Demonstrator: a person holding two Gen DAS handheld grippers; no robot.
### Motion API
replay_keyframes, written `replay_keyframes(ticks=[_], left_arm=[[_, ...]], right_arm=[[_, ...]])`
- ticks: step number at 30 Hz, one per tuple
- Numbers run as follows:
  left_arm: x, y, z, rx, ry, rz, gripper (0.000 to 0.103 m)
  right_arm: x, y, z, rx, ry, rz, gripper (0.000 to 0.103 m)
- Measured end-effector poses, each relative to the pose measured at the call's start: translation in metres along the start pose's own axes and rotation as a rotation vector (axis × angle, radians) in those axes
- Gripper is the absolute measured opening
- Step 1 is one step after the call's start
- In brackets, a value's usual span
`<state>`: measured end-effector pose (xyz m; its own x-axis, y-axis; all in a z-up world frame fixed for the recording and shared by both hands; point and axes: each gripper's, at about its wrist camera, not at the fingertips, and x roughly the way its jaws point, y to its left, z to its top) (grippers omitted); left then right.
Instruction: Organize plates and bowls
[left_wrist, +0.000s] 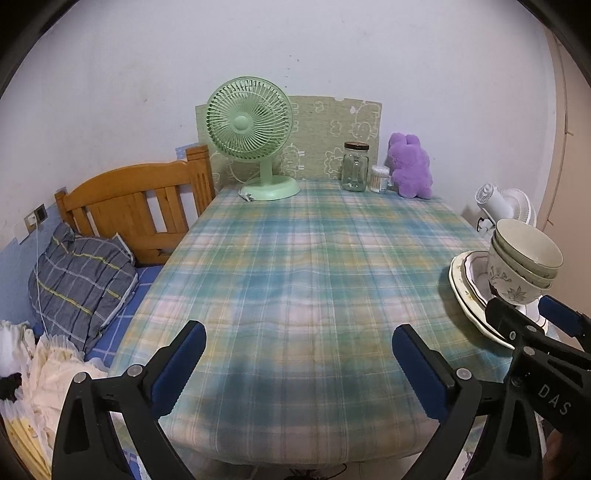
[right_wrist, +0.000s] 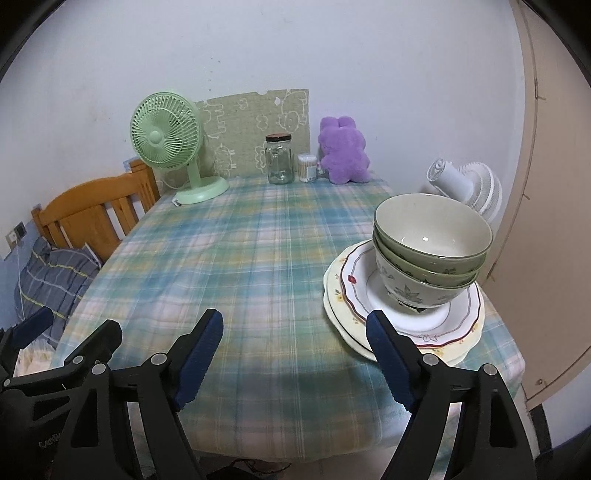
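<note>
Both my grippers, left (left_wrist: 297, 363) and right (right_wrist: 295, 354), gape wide, holding nothing. Bowls (right_wrist: 430, 254) sit nested on stacked plates (right_wrist: 345, 295) just beyond my right gripper's right finger, already gathered compactly.

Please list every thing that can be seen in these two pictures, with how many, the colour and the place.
bowls: three, nested; two green, bottom one cream with flowers; on the plates
plates: at least three, stacked; white and cream; table's near right part
table: one, blue-green plaid cloth
desk fan: one, green; far left of table
glass jar: one, clear, dark lid; far edge
cotton swab tub: one, clear; right of the jar
plush toy: one, purple; far right
white fan: one; behind the table, right
headboard: one, wooden; left
pillow: one, grey striped; left
left tool: open, empty
right tool: open, empty
</note>
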<state>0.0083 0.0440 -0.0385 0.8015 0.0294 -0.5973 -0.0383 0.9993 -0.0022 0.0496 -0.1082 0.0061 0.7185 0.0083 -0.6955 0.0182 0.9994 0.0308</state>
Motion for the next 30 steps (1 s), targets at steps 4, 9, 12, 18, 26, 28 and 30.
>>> replay_keyframes(ticks=[4,9,12,18,26,28,30], left_arm=[[-0.004,-0.001,-0.001,-0.001,-0.011,-0.012,0.102],[-0.009,-0.005,-0.002,0.009,-0.024,-0.017,0.102],[-0.010,-0.006,-0.003,0.011,-0.018,-0.022,0.102],[-0.011,-0.009,-0.004,0.010,-0.012,-0.023,0.102],[-0.011,-0.009,-0.004,0.010,-0.009,-0.027,0.102],[-0.013,-0.010,-0.005,0.008,-0.008,-0.028,0.102],[-0.013,-0.011,-0.006,0.007,-0.008,-0.028,0.102]], right_arm=[[-0.003,0.000,-0.003,-0.002,0.000,-0.008,0.082],[-0.011,-0.005,-0.006,0.012,-0.010,-0.013,0.082],[-0.012,-0.009,-0.008,0.031,-0.005,-0.008,0.082],[-0.014,-0.011,-0.009,0.030,0.000,-0.015,0.082],[-0.016,-0.013,-0.011,0.028,0.006,-0.019,0.082],[-0.017,-0.013,-0.011,0.028,0.009,-0.023,0.082],[-0.017,-0.013,-0.012,0.029,0.010,-0.022,0.082]])
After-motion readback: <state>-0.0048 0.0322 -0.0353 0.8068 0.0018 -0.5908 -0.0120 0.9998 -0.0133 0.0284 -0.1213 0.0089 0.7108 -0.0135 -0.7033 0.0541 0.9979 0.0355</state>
